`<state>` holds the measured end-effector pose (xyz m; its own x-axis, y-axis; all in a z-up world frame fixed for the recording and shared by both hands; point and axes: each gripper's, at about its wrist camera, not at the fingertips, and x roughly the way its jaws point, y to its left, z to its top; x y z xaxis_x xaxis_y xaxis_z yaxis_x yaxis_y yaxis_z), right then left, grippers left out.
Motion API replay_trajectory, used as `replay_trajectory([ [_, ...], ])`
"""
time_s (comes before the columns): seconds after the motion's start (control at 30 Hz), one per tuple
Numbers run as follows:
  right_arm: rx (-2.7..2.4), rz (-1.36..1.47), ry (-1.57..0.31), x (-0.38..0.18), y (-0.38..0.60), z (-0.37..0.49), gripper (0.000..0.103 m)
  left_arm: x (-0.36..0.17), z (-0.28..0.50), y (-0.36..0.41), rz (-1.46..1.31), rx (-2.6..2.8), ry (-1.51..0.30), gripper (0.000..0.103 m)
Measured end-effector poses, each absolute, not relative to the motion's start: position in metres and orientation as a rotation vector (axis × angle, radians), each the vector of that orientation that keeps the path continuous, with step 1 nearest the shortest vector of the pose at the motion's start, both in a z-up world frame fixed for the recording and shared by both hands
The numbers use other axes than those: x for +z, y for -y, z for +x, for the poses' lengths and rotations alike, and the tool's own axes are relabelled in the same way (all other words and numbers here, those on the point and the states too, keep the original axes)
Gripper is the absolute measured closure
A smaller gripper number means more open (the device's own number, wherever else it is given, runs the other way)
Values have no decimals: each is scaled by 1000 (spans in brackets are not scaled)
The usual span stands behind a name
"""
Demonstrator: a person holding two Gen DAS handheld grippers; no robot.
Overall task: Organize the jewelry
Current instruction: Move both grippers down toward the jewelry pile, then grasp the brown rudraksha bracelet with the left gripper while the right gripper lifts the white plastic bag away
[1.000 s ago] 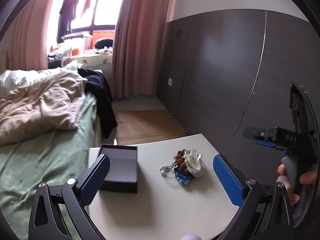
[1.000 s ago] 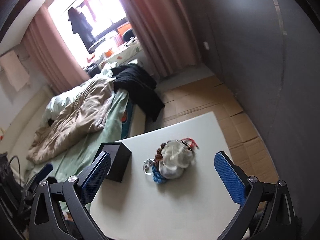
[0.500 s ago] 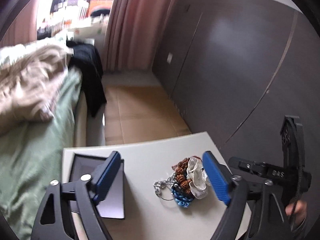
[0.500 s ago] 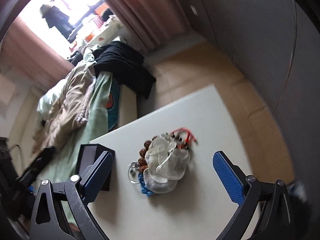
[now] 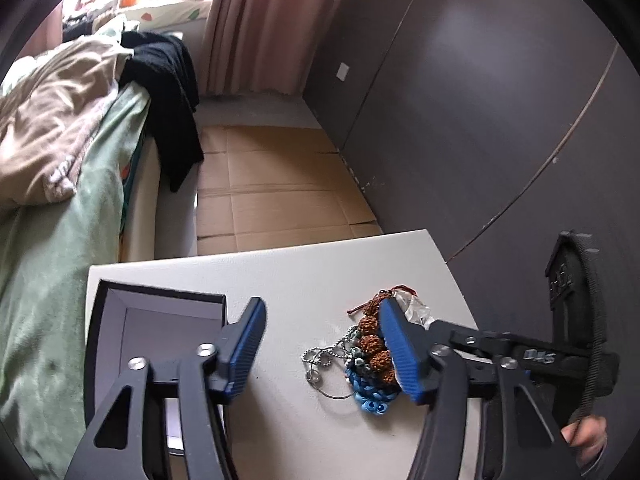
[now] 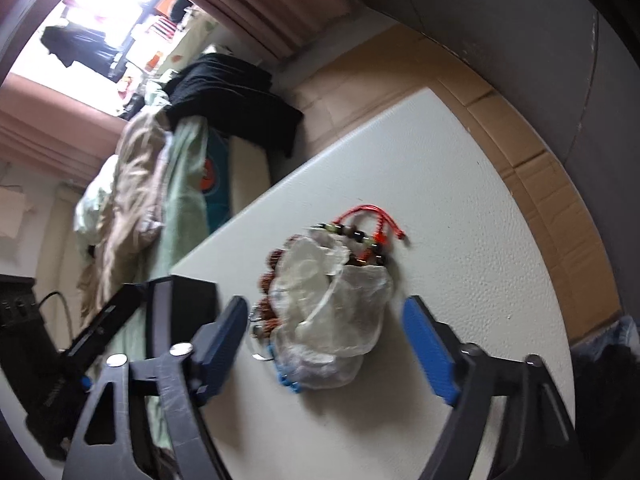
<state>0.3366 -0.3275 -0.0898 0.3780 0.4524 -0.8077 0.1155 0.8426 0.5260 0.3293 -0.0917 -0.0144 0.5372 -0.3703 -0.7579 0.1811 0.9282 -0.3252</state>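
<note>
Currently, jewelry heap [image 6: 320, 304] on bench [image 6: 460, 208], beside open box [image 5: 160, 320]. Both hand-held grippers, left [image 5: 322, 350] and right [image 6: 324, 344], unclenched, jaws narrowing, empty. Risk I foresee: tangled strands lifting together.

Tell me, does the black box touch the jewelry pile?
Apart. The left wrist view shows bare white table between the box and the pile.

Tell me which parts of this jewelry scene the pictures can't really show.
- Tangled pile of beaded jewelry: left wrist view, its right side sits behind the blue pad of the left hand-held gripper.
- Same pile, right wrist view: crumpled clear plastic bag covers most; motion blur.
- Open black box: near end behind gripper.
</note>
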Motion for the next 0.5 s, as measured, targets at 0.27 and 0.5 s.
replay_trajectory([
  [0.27,173,456,-1197,-99,316,340,92,-27,336,100,-229,-337,-984,55],
  [0.5,207,523,-1065,-71,332,327,99,-38,337,116,-229,-366,-1008,71],
])
